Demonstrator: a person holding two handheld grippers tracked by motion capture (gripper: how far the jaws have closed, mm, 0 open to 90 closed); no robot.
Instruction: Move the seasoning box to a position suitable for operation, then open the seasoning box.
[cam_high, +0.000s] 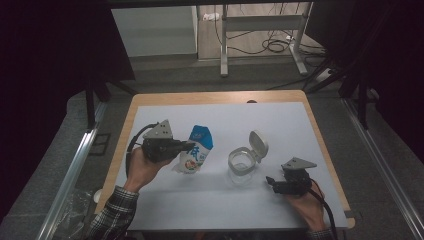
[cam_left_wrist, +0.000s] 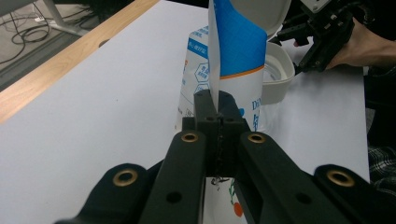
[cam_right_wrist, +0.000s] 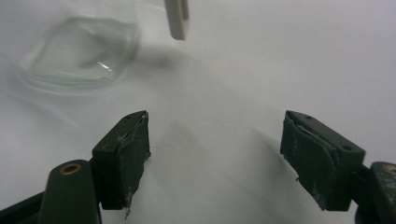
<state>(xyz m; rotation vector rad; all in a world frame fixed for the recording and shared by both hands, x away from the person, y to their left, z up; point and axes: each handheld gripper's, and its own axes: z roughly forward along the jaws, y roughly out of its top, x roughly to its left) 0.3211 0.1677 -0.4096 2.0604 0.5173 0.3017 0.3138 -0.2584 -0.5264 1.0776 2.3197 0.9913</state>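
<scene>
A blue and white pouch (cam_high: 196, 150) with printed writing stands on the white table (cam_high: 210, 195), left of centre. My left gripper (cam_high: 187, 147) is shut on the pouch's thin side edge (cam_left_wrist: 214, 70), its jaws pressed together on the seam. To the right stands a clear jar (cam_high: 241, 163) with its white hinged lid (cam_high: 258, 144) flipped up. My right gripper (cam_high: 270, 182) stands open near the table's front right, its pads (cam_right_wrist: 125, 158) wide apart with nothing between them. The jar (cam_right_wrist: 81, 51) lies ahead of it to the left.
The table's wooden border (cam_high: 215, 97) frames the white sheet. Beyond the far edge are a metal desk frame (cam_high: 260, 30) and loose cables (cam_high: 272, 46) on the floor. Dark curtains hang at both sides.
</scene>
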